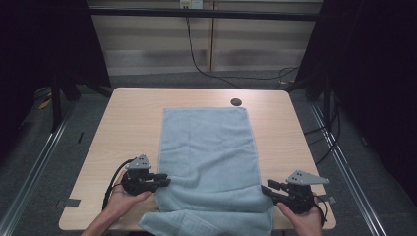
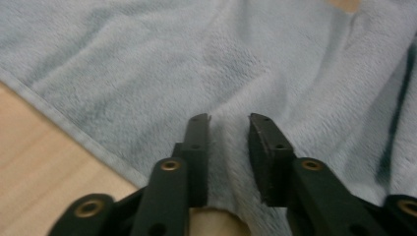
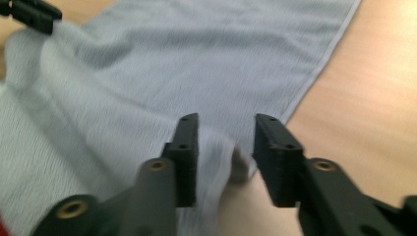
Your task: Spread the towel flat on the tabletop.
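Surroundings: a dark round cable hole sits in the worktop at 12 o'clock from the towel's far edge, just clear of it; black cables trail over the floor beyond the worktop; dark curtains hang at 9 and 3 o'clock.
In the way: nothing lies on the towel or beside it; each tool's own cable loops near the hand that holds it.
Towel: the light blue towel lies lengthwise down the middle of the worktop, its far part flat, its near part wrinkled, and its near end hanging over the worktop's 6 o'clock edge.
Left tool: the left tool is at the towel's 9 o'clock side near the front, pointing toward 3 o'clock; in the left gripper view its 2 jaws stand partly apart with a ridge of towel rising between them, and the cloth does not look pinched.
Right tool: the right tool is at the towel's 3 o'clock side near the front, pointing toward 9 o'clock; in the right gripper view its 2 jaws stand partly apart astride a raised corner fold at the towel's hem, without clamping it.
Edges: bare worktop strips run along both long sides of the towel, wider at 9 o'clock.
Open room: the far corners of the worktop at 10 and 2 o'clock are bare.
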The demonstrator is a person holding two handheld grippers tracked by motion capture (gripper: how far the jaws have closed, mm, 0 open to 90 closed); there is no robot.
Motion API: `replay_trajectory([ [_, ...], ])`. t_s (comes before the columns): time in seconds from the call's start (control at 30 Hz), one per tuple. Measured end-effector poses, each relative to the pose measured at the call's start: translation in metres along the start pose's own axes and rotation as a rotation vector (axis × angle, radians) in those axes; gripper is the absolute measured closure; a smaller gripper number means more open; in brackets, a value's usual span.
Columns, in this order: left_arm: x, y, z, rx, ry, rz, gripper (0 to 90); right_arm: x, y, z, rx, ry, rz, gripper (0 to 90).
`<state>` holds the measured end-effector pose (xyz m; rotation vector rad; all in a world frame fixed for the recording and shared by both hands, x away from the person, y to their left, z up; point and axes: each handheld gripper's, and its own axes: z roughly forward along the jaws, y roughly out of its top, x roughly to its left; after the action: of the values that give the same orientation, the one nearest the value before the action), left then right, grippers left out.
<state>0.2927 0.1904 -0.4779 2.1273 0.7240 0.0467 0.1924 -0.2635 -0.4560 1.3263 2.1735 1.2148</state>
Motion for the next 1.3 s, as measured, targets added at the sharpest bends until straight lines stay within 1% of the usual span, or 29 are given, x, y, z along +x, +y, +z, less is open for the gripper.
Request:
replay_trajectory([
  [0.07, 0.002, 0.004, 0.001, -0.013, -0.002, -0.01, 67.7, -0.003, 0.008, 0.006, -0.013, 0.005, -0.007, 57.5],
  [0.13, 0.005, 0.007, 0.005, -0.014, -0.014, -0.004, 67.3, -0.004, 0.016, 0.015, -0.012, 0.006, -0.021, 56.8],
  [0.17, 0.006, 0.008, 0.009, -0.011, -0.022, 0.003, 69.9, -0.005, 0.021, 0.023, -0.007, 0.025, -0.028, 57.0],
  [0.2, 0.009, 0.009, 0.014, 0.014, -0.008, 0.013, 72.2, -0.005, 0.025, 0.031, 0.006, 0.043, -0.039, 57.6],
  [0.23, 0.011, 0.009, 0.019, 0.038, 0.023, 0.013, 72.4, -0.005, 0.028, 0.04, 0.023, 0.057, -0.062, 58.4],
  [0.27, 0.015, 0.008, 0.026, 0.053, 0.029, -0.006, 71.8, -0.005, 0.03, 0.048, 0.043, 0.06, -0.079, 58.5],
  [0.3, 0.019, 0.006, 0.032, 0.07, 0.022, -0.024, 71.9, -0.005, 0.032, 0.059, 0.066, 0.062, -0.088, 58.6],
  [0.33, 0.021, 0.005, 0.035, 0.053, 0.017, -0.029, 71.0, -0.007, 0.033, 0.07, 0.085, 0.069, -0.086, 58.5],
  [0.37, 0.022, 0.006, 0.035, 0.056, 0.022, -0.025, 71.0, -0.009, 0.033, 0.081, 0.103, 0.081, -0.074, 58.4],
  [0.43, 0.021, 0.007, 0.034, 0.058, 0.082, -0.001, 68.2, -0.011, 0.032, 0.097, 0.15, 0.063, -0.077, 58.0],
  [0.47, 0.022, 0.007, 0.034, 0.058, 0.092, 0.002, 67.3, -0.011, 0.03, 0.103, 0.166, 0.065, -0.072, 57.8],
  [0.5, 0.025, 0.006, 0.033, 0.052, 0.077, -0.015, 67.2, -0.01, 0.028, 0.108, 0.183, 0.069, -0.075, 57.1],
  [0.53, 0.027, 0.005, 0.032, 0.049, 0.068, -0.021, 67.2, -0.007, 0.026, 0.108, 0.172, 0.06, -0.078, 57.2],
  [0.57, 0.029, 0.003, 0.031, 0.043, 0.062, -0.027, 67.4, -0.005, 0.026, 0.107, 0.184, 0.052, -0.081, 57.3],
  [0.6, 0.03, 0.001, 0.03, 0.039, 0.053, -0.024, 67.4, -0.002, 0.025, 0.106, 0.185, 0.054, -0.092, 57.4],
  [0.63, 0.03, -0.001, 0.028, 0.032, 0.047, -0.016, 67.5, 0.002, 0.023, 0.105, 0.182, 0.06, -0.099, 57.4],
  [0.7, 0.029, -0.006, 0.022, 0.045, 0.022, -0.006, 68.1, 0.009, 0.018, 0.099, 0.191, 0.091, -0.115, 58.2],
  [0.77, 0.026, -0.012, 0.016, 0.05, 0.018, 0.003, 68.4, 0.017, 0.012, 0.091, 0.196, 0.103, -0.135, 59.5],
  [0.83, 0.02, -0.017, 0.01, 0.054, 0.006, 0.006, 68.3, 0.024, 0.004, 0.084, 0.19, 0.124, -0.144, 60.1],
  [0.87, 0.016, -0.019, 0.008, 0.055, -0.003, 0.001, 68.1, 0.027, 0.002, 0.079, 0.197, 0.132, -0.141, 60.5],
  [0.9, 0.013, -0.022, 0.006, 0.062, -0.021, 0.01, 67.9, 0.029, -0.002, 0.075, 0.197, 0.151, -0.14, 60.8],
  [1.0, -0.004, -0.033, -0.003, 0.071, -0.053, 0.034, 67.0, 0.038, -0.012, 0.061, 0.213, 0.195, -0.131, 60.7],
  [1.1, -0.018, -0.043, -0.012, 0.09, -0.084, 0.036, 65.9, 0.046, -0.022, 0.049, 0.226, 0.237, -0.141, 61.0],
  [1.13, -0.022, -0.045, -0.015, 0.097, -0.092, 0.041, 65.2, 0.048, -0.023, 0.046, 0.229, 0.24, -0.145, 61.0],
  [1.17, -0.027, -0.048, -0.019, 0.076, -0.085, 0.037, 65.0, 0.051, -0.025, 0.044, 0.234, 0.243, -0.157, 60.8],
  [1.2, -0.029, -0.048, -0.023, 0.063, -0.092, 0.036, 65.0, 0.053, -0.025, 0.043, 0.231, 0.243, -0.166, 59.7],
  [1.23, -0.03, -0.047, -0.026, 0.052, -0.099, 0.035, 63.9, 0.053, -0.024, 0.043, 0.223, 0.243, -0.159, 59.4],
  [1.27, -0.029, -0.046, -0.027, 0.041, -0.09, 0.034, 62.7, 0.051, -0.02, 0.041, 0.198, 0.243, -0.145, 59.3],
  [1.3, -0.026, -0.042, -0.028, 0.023, -0.079, 0.019, 61.2, 0.049, -0.017, 0.041, 0.17, 0.246, -0.133, 58.9],
])
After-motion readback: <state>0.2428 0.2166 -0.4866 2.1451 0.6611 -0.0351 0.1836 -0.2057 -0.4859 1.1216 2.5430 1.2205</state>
